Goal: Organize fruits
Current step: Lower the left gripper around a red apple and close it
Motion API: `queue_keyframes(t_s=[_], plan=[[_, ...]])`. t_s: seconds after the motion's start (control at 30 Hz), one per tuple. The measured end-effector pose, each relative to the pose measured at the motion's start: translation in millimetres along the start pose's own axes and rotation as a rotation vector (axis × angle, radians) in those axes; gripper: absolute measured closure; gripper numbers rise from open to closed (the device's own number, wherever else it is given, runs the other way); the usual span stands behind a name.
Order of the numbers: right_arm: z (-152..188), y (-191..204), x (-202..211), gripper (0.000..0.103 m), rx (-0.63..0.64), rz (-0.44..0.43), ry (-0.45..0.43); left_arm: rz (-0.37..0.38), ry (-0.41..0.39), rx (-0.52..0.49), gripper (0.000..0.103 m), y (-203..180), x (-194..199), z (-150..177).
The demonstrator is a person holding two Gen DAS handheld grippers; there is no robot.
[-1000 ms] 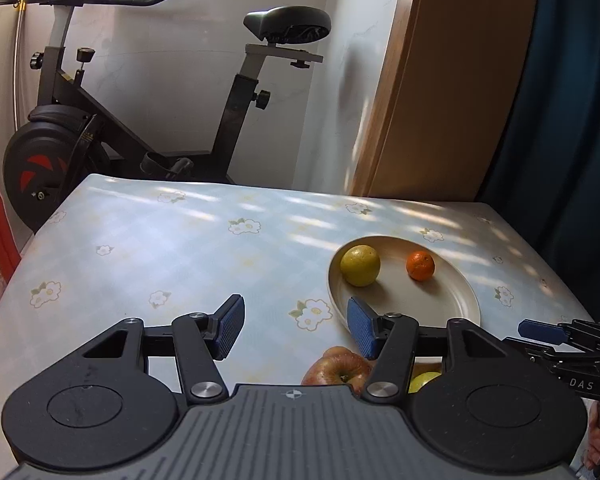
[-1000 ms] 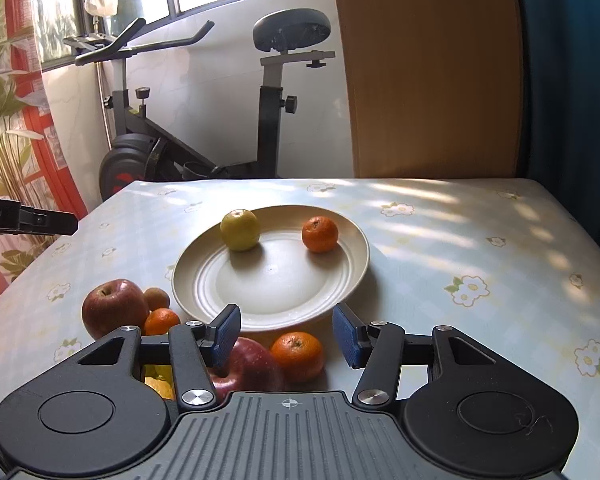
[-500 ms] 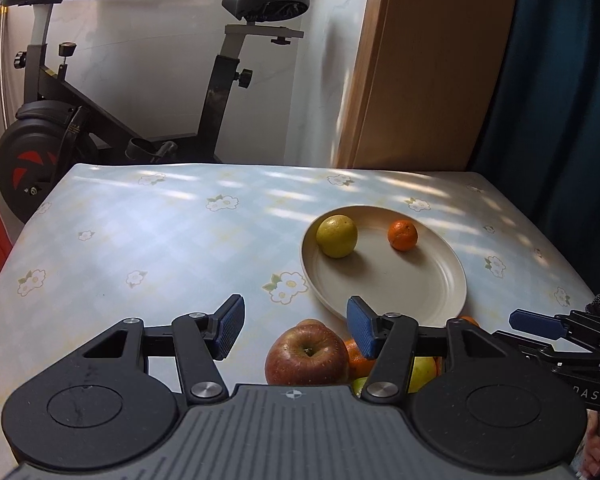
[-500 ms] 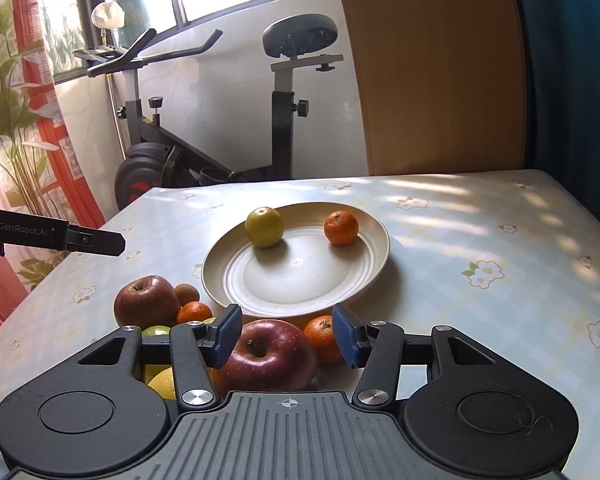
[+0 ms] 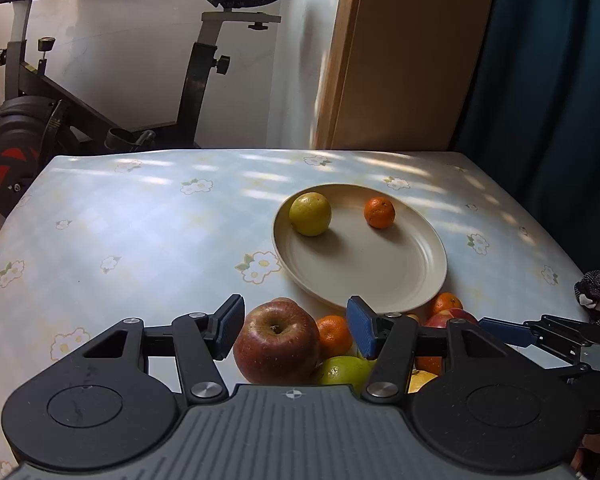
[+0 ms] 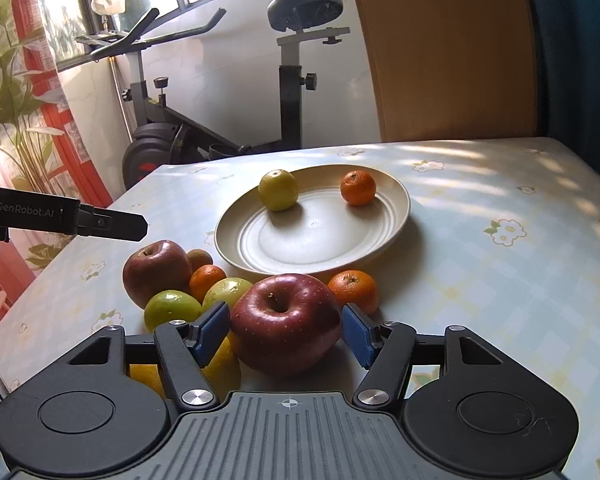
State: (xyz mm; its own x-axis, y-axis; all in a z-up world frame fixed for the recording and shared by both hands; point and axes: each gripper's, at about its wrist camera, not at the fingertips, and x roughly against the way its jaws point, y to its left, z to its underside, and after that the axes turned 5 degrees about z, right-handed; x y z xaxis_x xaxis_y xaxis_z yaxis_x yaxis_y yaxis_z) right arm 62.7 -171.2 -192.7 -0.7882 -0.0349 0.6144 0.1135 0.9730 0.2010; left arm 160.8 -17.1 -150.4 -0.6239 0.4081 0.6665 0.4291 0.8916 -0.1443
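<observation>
A cream plate (image 5: 360, 276) (image 6: 316, 240) holds a yellow-green fruit (image 5: 310, 214) (image 6: 278, 190) and a tangerine (image 5: 379, 212) (image 6: 358, 188). Several loose fruits lie in a pile in front of it. My left gripper (image 5: 296, 328) is open, with a red apple (image 5: 278, 344) (image 6: 156, 272) between its fingers, close to the left pad. My right gripper (image 6: 284, 332) is opening its jaws. A bigger red apple (image 6: 286, 328) rests on the table between its pads, which flank it closely. Tangerines (image 6: 354, 286) (image 6: 206, 280) and green fruits (image 6: 172, 312) lie around.
The table (image 5: 140, 232) has a flowered cloth, and its far and left edges are in view. An exercise bike (image 5: 60, 120) stands behind it, next to a wooden panel (image 5: 400, 60) and a dark blue curtain (image 5: 548, 80). A finger (image 6: 116, 224) of the left gripper reaches in above the pile.
My left gripper has come forward to the pile, and the red apple now lies between its fingers. My right gripper's jaws have widened around the big apple.
</observation>
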Motion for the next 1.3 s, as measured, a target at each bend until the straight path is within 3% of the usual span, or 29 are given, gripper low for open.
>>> queue_keyframes(t_s=[0.17, 0.37, 0.57, 0.73, 0.9, 1.03, 1.3], plan=[[4, -7, -8, 0.039, -0.07, -0.016, 0.023, 0.038, 0.017, 0.007, 0.044, -4, -6, -1], [4, -5, -3, 0.043, -0.01, -0.021, 0.012, 0.1, 0.049, -0.015, 0.045, -15, -17, -3], [5, -3, 10, 0.052, 0.068, -0.008, -0.017, 0.173, 0.084, -0.064, 0.046, -34, -34, -9], [7, -10, 6, 0.048, 0.027, -0.033, -0.019, 0.189, 0.089, -0.046, 0.048, -37, -40, -8], [10, -21, -9, 0.04, -0.109, -0.081, 0.0, 0.18, 0.106, -0.035, 0.05, -32, -40, -7], [11, -24, -10, 0.042, -0.102, -0.094, -0.005, 0.188, 0.117, -0.026, 0.05, -30, -43, -7], [12, -20, 5, 0.042, 0.009, 0.004, -0.015, 0.26, 0.152, -0.035, 0.061, -42, -52, -5]])
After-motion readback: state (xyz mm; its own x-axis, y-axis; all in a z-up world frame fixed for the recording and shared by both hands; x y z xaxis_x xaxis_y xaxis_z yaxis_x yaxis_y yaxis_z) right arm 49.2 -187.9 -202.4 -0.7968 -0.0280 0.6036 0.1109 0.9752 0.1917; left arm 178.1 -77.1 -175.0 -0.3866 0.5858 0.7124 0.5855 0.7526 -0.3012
